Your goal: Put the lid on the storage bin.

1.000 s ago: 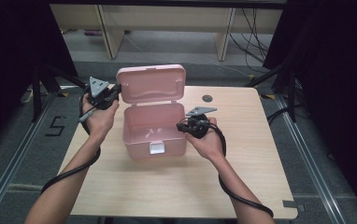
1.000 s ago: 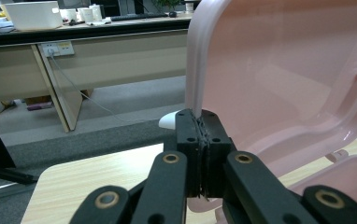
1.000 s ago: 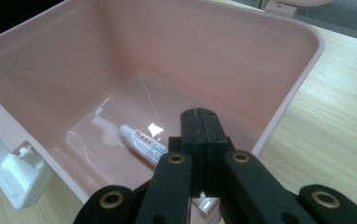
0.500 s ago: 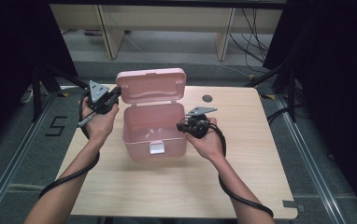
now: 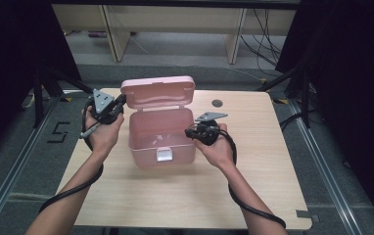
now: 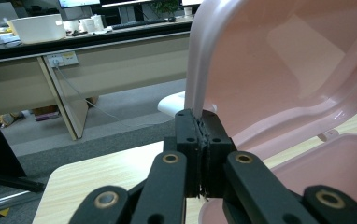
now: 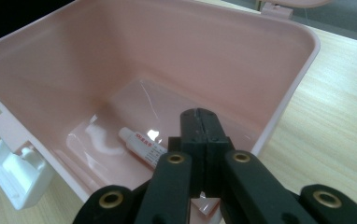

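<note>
Pink box (image 5: 161, 142) stands open, lid (image 5: 158, 91) upright, white tube (image 7: 141, 147) inside.

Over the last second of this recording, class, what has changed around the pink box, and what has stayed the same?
Almost nothing visibly changed. The left gripper stays shut on the edge of the pink box's raised lid, holding it open at the same tilt. The right gripper stays shut on the rim of the pink box. The small tube lies on the box's floor. The table is as before.
</note>
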Motion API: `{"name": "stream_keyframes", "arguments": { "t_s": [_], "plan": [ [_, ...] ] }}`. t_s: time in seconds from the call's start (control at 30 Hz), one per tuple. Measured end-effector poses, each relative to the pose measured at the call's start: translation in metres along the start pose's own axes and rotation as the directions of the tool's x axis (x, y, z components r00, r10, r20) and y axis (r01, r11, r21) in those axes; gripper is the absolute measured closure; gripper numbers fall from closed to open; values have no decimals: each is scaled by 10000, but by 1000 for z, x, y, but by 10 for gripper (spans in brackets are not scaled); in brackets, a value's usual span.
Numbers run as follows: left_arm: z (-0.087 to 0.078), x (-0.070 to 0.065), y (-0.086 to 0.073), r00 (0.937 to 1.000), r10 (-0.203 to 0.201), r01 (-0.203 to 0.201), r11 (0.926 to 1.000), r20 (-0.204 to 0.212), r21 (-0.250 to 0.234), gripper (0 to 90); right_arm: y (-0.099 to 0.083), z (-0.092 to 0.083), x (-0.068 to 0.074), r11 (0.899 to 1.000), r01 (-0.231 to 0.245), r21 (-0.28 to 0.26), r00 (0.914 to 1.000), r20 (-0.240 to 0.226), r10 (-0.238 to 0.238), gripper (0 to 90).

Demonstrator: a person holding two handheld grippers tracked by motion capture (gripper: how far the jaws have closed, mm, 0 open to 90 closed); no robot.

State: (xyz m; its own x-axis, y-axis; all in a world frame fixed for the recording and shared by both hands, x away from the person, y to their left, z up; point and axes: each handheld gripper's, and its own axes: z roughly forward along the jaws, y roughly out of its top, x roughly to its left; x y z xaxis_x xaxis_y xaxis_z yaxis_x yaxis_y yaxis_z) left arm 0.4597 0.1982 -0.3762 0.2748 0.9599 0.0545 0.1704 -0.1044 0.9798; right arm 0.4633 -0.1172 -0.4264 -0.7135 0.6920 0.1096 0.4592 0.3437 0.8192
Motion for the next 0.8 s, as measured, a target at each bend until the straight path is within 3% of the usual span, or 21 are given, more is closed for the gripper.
{"name": "stream_keyframes", "arguments": {
  "t_s": [0.1, 0.17, 0.3, 0.33, 0.43, 0.47, 0.5, 0.63, 0.7, 0.73, 0.8],
  "plan": [
    [-1, 0, -1, 10000, 17, -17, 10000, -24, -16, 878, 0, 0, 0, 10000, 24, -81, 10000, 21, -24, 900],
    [-1, -1, -1, 10000, 56, -57, 10000, -40, -26, 878, -1, -2, 2, 9995, -324, 39, 9994, 97, 324, 894],
    [-2, -2, -3, 9999, 106, -106, 9999, -72, -55, 878, -1, -1, 2, 9997, -232, -65, 9997, -74, 231, 873],
    [-3, -2, -3, 9999, 140, -140, 9999, -75, -54, 878, 0, 0, 0, 9999, 121, -119, 9999, -11, -121, 871],
    [-4, -3, -4, 9998, 155, -156, 9998, -120, -84, 878, 0, -1, 0, 9999, 70, -104, 10000, -27, -70, 865],
    [-4, -3, -5, 9998, 135, -136, 9999, -124, -93, 878, 0, -1, 0, 9999, 48, -112, 10000, -31, -48, 861],
    [-4, -3, -5, 9998, 145, -147, 9998, -138, -116, 878, -1, -2, 2, 9995, -322, -13, 9995, -31, 322, 852],
    [-4, -4, -5, 9998, 153, -155, 9998, -144, -127, 877, -2, -2, 2, 9982, 196, -572, 9998, -21, -197, 832],
    [-5, -4, -5, 9997, 189, -191, 9998, -136, -110, 877, -4, -7, 5, 9962, -121, -860, 9999, 109, 131, 824],
    [-5, -4, -6, 9998, 180, -181, 9998, -129, -110, 877, -3, -11, 3, 9956, 139, -923, 9997, 190, -122, 820],
    [-6, -4, -6, 9997, 184, -186, 9997, -149, -127, 876, -4, -19, 4, 9918, -45, -1276, 9997, 228, 75, 824]
  ]
}}
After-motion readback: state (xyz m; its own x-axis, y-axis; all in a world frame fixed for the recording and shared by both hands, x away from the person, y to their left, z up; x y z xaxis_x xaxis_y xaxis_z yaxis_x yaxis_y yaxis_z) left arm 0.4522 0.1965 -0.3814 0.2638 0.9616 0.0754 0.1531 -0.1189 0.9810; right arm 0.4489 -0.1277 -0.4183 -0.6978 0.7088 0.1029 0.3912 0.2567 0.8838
